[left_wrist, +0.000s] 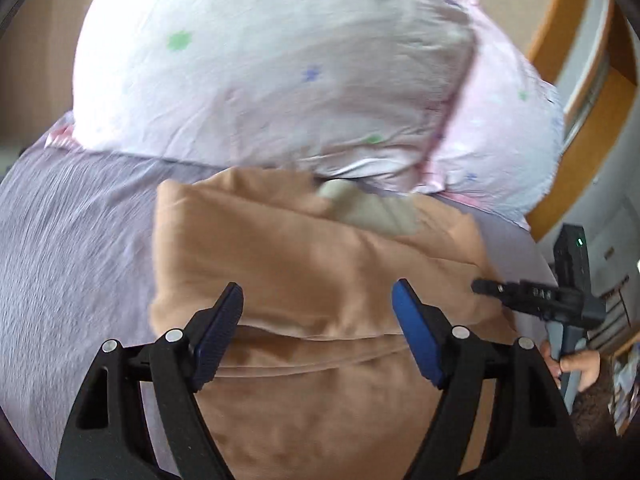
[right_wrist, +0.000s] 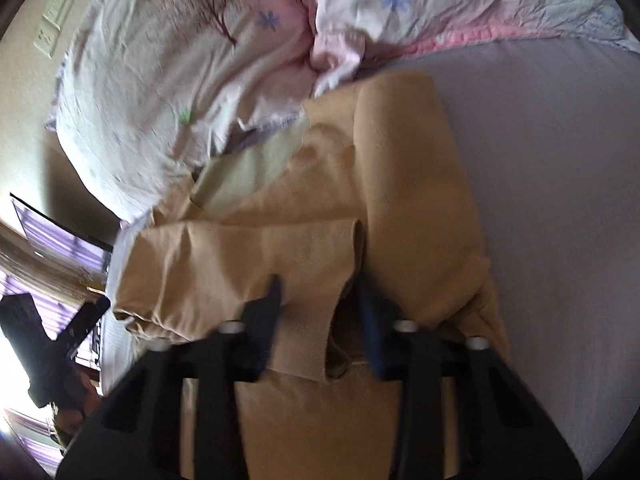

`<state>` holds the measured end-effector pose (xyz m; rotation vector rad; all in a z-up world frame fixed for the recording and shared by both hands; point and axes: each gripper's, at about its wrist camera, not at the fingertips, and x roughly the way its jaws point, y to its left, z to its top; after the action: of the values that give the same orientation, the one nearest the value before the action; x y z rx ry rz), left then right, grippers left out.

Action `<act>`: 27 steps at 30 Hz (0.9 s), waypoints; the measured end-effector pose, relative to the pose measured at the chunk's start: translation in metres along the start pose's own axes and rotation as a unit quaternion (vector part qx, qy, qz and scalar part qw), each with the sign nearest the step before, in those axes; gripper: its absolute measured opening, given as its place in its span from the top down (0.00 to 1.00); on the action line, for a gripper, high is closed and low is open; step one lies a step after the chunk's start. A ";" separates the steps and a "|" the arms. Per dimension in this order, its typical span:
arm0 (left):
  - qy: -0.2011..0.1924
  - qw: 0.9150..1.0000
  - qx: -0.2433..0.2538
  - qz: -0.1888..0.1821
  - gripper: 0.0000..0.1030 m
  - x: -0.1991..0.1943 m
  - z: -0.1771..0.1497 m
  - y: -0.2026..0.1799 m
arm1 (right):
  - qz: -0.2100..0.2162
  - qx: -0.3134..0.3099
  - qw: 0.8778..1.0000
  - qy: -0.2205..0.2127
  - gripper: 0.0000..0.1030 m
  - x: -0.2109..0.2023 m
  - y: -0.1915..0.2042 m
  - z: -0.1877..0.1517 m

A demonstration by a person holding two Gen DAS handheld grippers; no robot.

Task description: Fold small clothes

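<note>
Cloth fills the space ahead of both tools: a tan garment (left_wrist: 320, 272) lies on the lilac sheet (left_wrist: 72, 248), partly folded, with a pale inner patch (left_wrist: 372, 208) showing at its far end, beyond the jaws and right against the flowered pillow (left_wrist: 260, 72).

The left gripper (left_wrist: 318, 328) has its jaws wide apart, hovering over the garment's near part with nothing between them. A crease runs across just behind its fingertips.

The right gripper (right_wrist: 318, 316) is blurred. Its jaws stand somewhat apart, with a flap of the garment (right_wrist: 304, 320) lying between them, but I cannot tell whether they are pinching it or only straddling it. Ahead and to the right of these jaws a long folded band runs away toward the pillow; ahead and to the left a second fold lies crosswise.

The step in hand looks like carrying that flap over to finish a fold. To do it well:
- Make sure both layers of the flap sit deep between the right jaws before any lift, or the soft knit may slip out.
- Bring the left jaws down on the crease to pin the body, so the pile does not drag.
- Lift low, carry straight, and lay edge on edge.
- Keep clear of the pillow, which could catch the far end.
</note>
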<state>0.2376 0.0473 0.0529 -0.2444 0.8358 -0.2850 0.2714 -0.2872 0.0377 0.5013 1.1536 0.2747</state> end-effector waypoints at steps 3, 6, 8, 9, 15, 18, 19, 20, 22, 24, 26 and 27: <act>0.021 1.000 -0.015 0.000 0.25 0.014 0.003 0.013 | 0.001 -0.029 0.999 -0.014 0.97 -0.006 0.009 -0.003; 0.028 0.999 -0.016 -0.002 0.25 0.015 -0.004 0.019 | 0.005 -0.044 0.996 -0.083 0.98 -0.041 0.017 0.009; 0.034 0.999 -0.016 -0.006 0.25 0.016 -0.007 0.019 | -0.030 -0.045 0.990 -0.129 0.98 -0.063 0.015 0.018; 0.037 0.999 -0.015 -0.005 0.25 0.020 -0.008 0.017 | -0.046 -0.040 0.988 -0.138 0.97 -0.065 0.012 0.021; 0.050 0.999 0.001 0.003 0.25 0.026 -0.011 0.010 | -0.131 -0.026 0.980 -0.145 0.71 -0.066 -0.007 0.014; 0.057 0.998 -0.004 0.008 0.25 0.029 -0.010 0.011 | -0.064 -0.057 0.985 -0.151 0.71 -0.072 0.006 0.006; 0.059 0.998 -0.006 0.010 0.25 0.030 -0.010 0.011 | -0.058 -0.068 0.986 -0.138 0.70 -0.067 0.011 0.006; 0.060 0.998 -0.006 0.012 0.25 0.031 -0.010 0.011 | -0.058 -0.074 0.988 -0.126 0.70 -0.061 0.013 0.005; 0.062 0.998 -0.007 0.017 0.25 0.032 -0.012 0.012 | -0.084 -0.071 0.990 -0.084 0.64 -0.040 0.012 0.006; 0.065 0.998 -0.002 0.022 0.26 0.029 -0.014 0.012 | -0.108 -0.026 0.993 -0.040 0.75 -0.023 -0.011 0.003; 0.056 0.998 0.001 0.013 0.26 0.011 -0.019 0.010 | -0.091 0.000 0.994 -0.061 0.77 -0.042 -0.017 -0.004; 0.051 0.999 0.006 0.002 0.26 -0.002 -0.022 0.008 | -0.087 0.006 0.993 -0.084 0.62 -0.063 -0.021 -0.015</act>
<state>0.2212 0.0536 0.0371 -0.2180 0.9345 -0.3015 0.2325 -0.3304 0.0729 0.4238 1.0282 0.0730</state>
